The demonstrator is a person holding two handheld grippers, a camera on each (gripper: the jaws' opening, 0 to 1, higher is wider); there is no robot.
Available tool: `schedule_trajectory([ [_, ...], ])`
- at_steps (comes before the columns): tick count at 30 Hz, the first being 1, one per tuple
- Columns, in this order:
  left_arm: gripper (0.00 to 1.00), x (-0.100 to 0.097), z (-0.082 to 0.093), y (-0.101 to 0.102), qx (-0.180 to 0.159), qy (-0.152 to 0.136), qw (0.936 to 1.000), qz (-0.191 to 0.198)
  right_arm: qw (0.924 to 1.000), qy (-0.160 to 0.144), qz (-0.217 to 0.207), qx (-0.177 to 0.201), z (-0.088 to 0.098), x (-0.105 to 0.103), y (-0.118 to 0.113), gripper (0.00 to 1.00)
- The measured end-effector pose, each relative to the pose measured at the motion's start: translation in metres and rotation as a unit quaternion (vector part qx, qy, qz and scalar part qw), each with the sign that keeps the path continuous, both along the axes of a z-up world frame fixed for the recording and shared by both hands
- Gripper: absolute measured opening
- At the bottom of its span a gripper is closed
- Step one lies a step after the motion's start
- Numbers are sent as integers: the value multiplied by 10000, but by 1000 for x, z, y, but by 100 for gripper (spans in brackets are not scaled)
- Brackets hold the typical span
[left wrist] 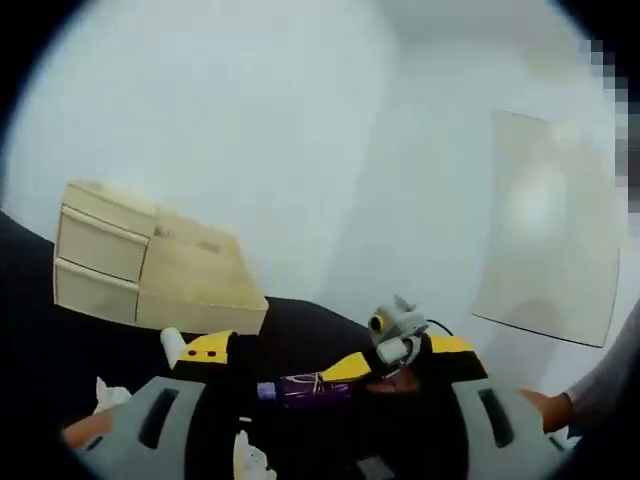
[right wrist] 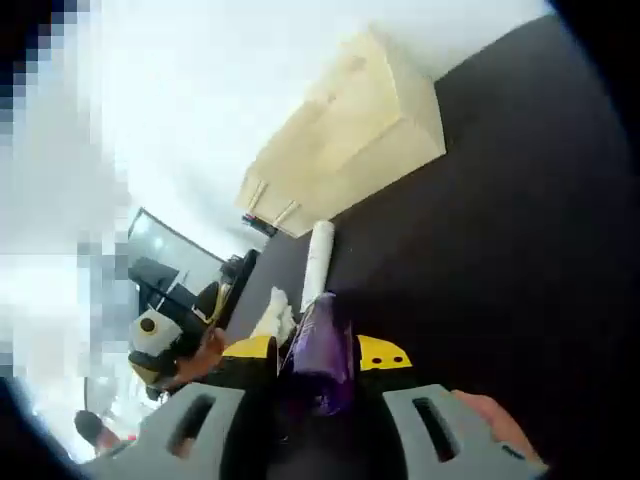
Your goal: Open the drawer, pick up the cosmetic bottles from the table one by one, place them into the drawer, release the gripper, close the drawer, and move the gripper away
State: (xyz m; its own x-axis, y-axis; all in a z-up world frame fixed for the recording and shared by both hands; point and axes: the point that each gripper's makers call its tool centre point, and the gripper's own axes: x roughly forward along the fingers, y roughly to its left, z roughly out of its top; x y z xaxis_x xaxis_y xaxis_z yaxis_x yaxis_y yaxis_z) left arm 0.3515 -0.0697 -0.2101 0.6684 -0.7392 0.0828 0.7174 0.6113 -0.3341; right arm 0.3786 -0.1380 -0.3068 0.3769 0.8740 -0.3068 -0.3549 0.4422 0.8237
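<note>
A cream wooden drawer cabinet point(left wrist: 150, 265) stands on the black table point(left wrist: 300, 320), and its two front drawers look shut. It also shows far off in the right gripper view point(right wrist: 345, 130). My right gripper point(right wrist: 317, 350) is shut on a purple cosmetic bottle point(right wrist: 322, 345), which points toward the cabinet. A white bottle point(right wrist: 318, 262) lies on the table just beyond it. My left gripper point(left wrist: 328, 346) is open, its yellow-tipped jaws wide apart. The right gripper point(left wrist: 385, 350) reaches in between them, carrying the purple bottle point(left wrist: 300, 388). A white bottle end point(left wrist: 172, 345) lies by the left jaw.
Crumpled white pieces point(left wrist: 110, 395) lie near the left jaw and beside the purple bottle point(right wrist: 275, 315). A pale board point(left wrist: 550, 230) leans on the white wall at right. The left gripper point(right wrist: 170, 340) shows at the left of the right gripper view. A hand point(right wrist: 490, 415) holds the right gripper.
</note>
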Motion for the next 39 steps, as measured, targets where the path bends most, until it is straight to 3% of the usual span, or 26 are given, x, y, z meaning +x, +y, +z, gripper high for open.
schedule_trajectory([
  [4,68,0,-3,-2,31,46,10000,-38,9996,150,-19,235,1,-2,2,26],
  [10,67,-6,-2,-9,-194,221,9992,-254,9937,401,-150,1036,18,0,0,25],
  [15,67,-8,0,-11,-385,350,9980,-363,9793,523,-182,1946,43,7,-5,26],
  [17,66,-2,-8,-9,-404,696,9966,-175,9718,525,-134,2295,55,11,-4,26],
  [19,62,-1,-13,-9,-479,865,9949,-180,9662,546,-104,2519,64,15,-4,26],
  [25,57,0,-7,-7,-1237,1230,9842,-307,9578,523,220,2818,79,11,10,26],
  [32,54,-1,-3,-7,-1716,1529,9724,-409,9466,684,498,3111,88,2,28,26],
  [36,54,1,-2,-4,-2105,1763,9605,-453,9451,699,548,3145,90,-5,38,26],
  [39,52,1,-1,-2,-2199,1779,9583,-418,9454,765,485,3131,85,-7,44,26],
])
